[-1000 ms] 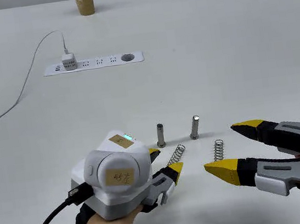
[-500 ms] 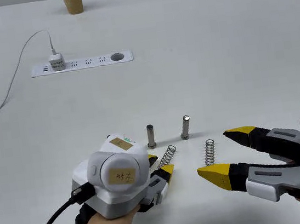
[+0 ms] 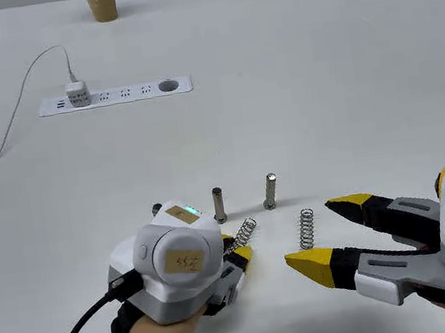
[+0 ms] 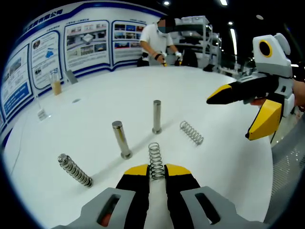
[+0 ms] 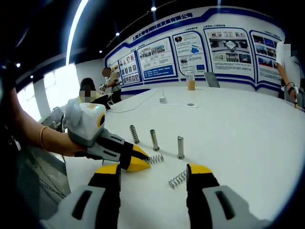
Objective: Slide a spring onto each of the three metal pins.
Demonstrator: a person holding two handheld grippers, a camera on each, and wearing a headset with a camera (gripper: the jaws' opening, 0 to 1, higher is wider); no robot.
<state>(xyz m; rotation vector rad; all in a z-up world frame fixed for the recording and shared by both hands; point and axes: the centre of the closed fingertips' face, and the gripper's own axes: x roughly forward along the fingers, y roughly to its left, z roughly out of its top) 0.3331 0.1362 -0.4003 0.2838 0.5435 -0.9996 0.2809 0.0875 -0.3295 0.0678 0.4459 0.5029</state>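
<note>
1. Springs: I count three, all on the white table (image 3: 342,77) or just above it.
2. The first spring (image 4: 75,169) sits around one pin (image 4: 61,159), so this pin is covered almost to its top.
3. The second spring (image 4: 156,160) is in the left gripper (image 4: 156,171). The jaws are almost closed and pinch the near end of this spring. The rest of it sticks out ahead toward the bare pins, near them but not touching.
4. The third spring (image 3: 305,229) lies loose on the table, between the tips of the right gripper (image 5: 155,169). These jaws are spread wide and hold nothing. I cannot tell if the spring touches a jaw.
5. Pins: I count three, all standing upright in one row. Two are bare: the middle pin (image 3: 218,205) and the end pin (image 3: 270,191). The middle pin is the nearest to the held spring.
6. The two grippers are near each other, with their tips apart, and the loose spring is between them.
7. Further back on the table there is one power strip (image 3: 127,92) with one charger (image 3: 76,94) plugged in and one cable (image 3: 20,94) running from it. One cup (image 3: 100,2) stands at the far edge.
</note>
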